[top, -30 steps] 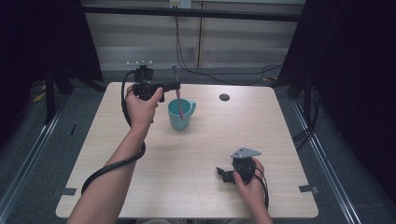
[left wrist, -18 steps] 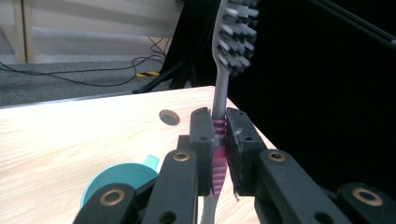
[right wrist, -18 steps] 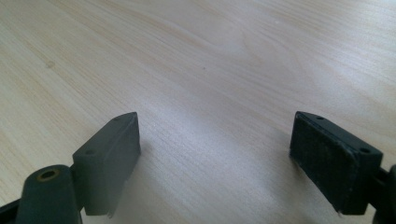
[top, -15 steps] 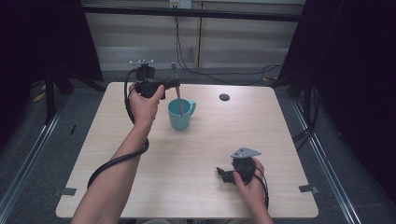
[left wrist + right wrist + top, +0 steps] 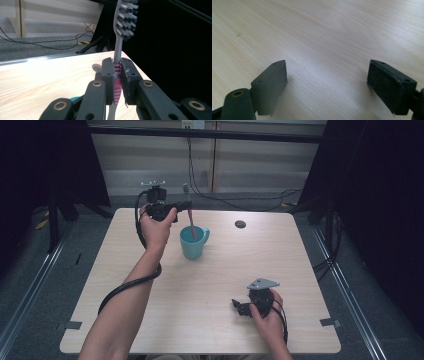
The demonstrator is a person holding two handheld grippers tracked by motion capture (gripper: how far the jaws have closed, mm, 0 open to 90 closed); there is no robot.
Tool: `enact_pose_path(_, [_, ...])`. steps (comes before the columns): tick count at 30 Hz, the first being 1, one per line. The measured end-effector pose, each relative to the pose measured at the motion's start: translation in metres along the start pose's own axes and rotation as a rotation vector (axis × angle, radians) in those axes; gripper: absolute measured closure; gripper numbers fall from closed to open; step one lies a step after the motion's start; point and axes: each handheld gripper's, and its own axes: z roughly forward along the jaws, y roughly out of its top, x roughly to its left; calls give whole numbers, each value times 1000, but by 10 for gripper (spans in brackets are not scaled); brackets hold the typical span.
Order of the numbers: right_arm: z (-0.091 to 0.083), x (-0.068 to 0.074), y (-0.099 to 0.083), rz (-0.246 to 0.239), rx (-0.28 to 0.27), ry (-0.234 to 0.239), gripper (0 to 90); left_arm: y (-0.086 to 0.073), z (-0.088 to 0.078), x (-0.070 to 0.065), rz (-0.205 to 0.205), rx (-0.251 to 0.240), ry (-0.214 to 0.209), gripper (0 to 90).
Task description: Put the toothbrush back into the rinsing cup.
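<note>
Toothbrush (image 5: 117, 75) sat clamped in my left gripper (image 5: 181, 209), its handle dipping into the teal mug (image 5: 193, 243) at twelve o'clock; my right gripper (image 5: 241, 307) rested wide-jawed on the bench (image 5: 210, 285).

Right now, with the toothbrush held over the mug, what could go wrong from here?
1. The left tool pinches the toothbrush on a narrow stretch of handle, so it might twist or slip.
2. The brush's lower end sits inside the teal mug; a sideways pull could tip the mug.
3. The right tool rests open, away from the mug, which nothing steadies.

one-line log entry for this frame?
left gripper: shut on toothbrush, handle end in teal mug | right gripper: open, low over table
</note>
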Motion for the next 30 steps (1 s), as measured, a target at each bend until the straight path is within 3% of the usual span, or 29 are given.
enact_pose_path(13, [0,0,0,0,0,0,157,-1,14,8,14,4,42,819])
enact_pose_path(30, [0,0,0,0,0,0,158,-19,28,19,16,21,96,818])
